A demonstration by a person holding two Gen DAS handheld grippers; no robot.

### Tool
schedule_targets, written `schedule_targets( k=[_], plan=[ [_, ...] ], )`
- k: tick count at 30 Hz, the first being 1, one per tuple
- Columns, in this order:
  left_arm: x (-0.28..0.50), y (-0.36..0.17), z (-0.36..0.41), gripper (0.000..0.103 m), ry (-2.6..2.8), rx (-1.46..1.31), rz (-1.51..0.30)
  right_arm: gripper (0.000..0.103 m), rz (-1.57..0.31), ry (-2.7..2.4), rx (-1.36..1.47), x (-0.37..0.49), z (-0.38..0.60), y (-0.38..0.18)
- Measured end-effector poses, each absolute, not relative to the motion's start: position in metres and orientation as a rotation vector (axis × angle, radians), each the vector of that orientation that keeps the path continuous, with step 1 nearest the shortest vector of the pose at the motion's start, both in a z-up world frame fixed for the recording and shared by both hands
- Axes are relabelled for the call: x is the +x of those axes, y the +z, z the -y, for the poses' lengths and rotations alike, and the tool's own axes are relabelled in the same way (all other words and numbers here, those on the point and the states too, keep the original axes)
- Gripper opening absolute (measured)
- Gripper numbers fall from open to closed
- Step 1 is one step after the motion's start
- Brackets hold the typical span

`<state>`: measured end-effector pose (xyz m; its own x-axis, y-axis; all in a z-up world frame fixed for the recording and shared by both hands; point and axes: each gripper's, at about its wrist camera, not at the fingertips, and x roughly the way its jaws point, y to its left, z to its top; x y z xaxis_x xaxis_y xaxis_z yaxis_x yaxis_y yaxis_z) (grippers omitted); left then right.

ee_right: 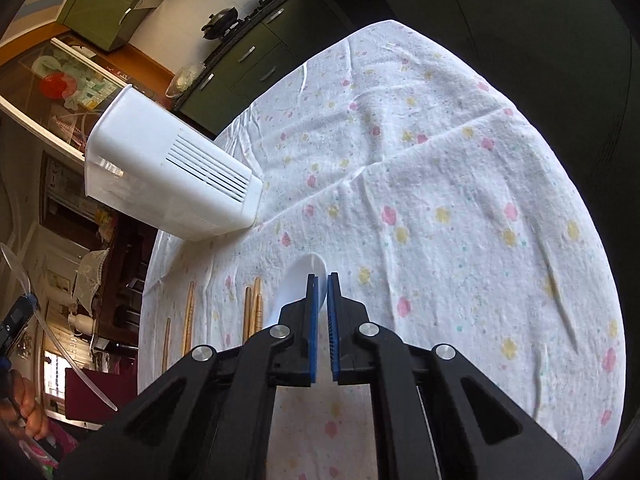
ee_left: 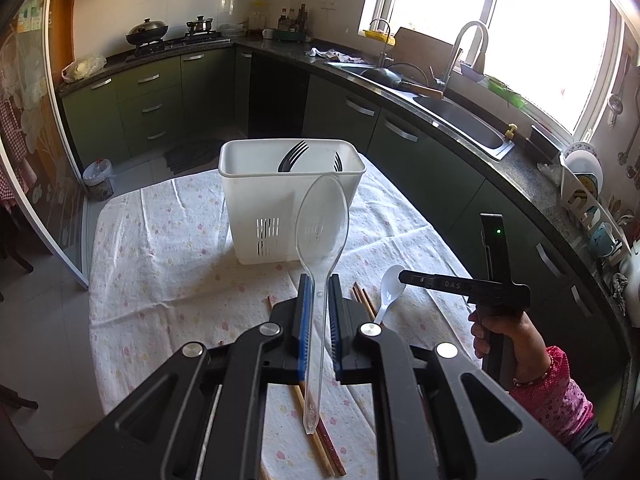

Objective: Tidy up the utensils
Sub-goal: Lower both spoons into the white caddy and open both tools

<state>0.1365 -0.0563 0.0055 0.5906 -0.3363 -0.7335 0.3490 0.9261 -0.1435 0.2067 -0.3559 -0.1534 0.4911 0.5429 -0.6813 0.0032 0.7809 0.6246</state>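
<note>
My left gripper (ee_left: 319, 280) is shut on the handle of a clear plastic spoon (ee_left: 322, 220), whose bowl stands up in front of the white utensil caddy (ee_left: 248, 200). Black forks (ee_left: 290, 158) stand inside the caddy. To the right, a white spoon (ee_left: 388, 288) lies on the flowered cloth. My right gripper (ee_left: 401, 276), turned on its side, has its tips at the bowl's edge. In the right wrist view the right gripper (ee_right: 323, 278) is closed, with the white spoon's (ee_right: 300, 276) bowl rim pinched at the tips. The caddy (ee_right: 168, 176) stands beyond, to the left.
Several wooden chopsticks (ee_right: 252, 312) lie on the cloth left of the white spoon, and more chopsticks (ee_left: 328, 448) run under my left gripper. A person's hand (ee_left: 504, 332) in a pink sleeve holds the right gripper. Kitchen counter and sink (ee_left: 460, 120) run along the right.
</note>
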Motion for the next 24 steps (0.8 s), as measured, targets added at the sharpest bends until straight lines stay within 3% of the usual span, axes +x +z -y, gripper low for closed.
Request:
schedule_targets(
  k=[9,17,24],
  plan=[
    [0.141,0.030,0.047,0.009,-0.392,-0.018,-0.777,0.003,-0.731,0.400,0.463,0.148,0.345,-0.050],
    [0.170,0.093,0.044,0.009,-0.382,-0.082,-0.514,0.003,-0.485,0.373,0.336,0.107,0.336,0.024],
    [0.214,0.092,0.061,0.009,-0.323,-0.068,-0.295,0.003,-0.403,0.331,0.282,0.092,0.335,0.048]
  ],
)
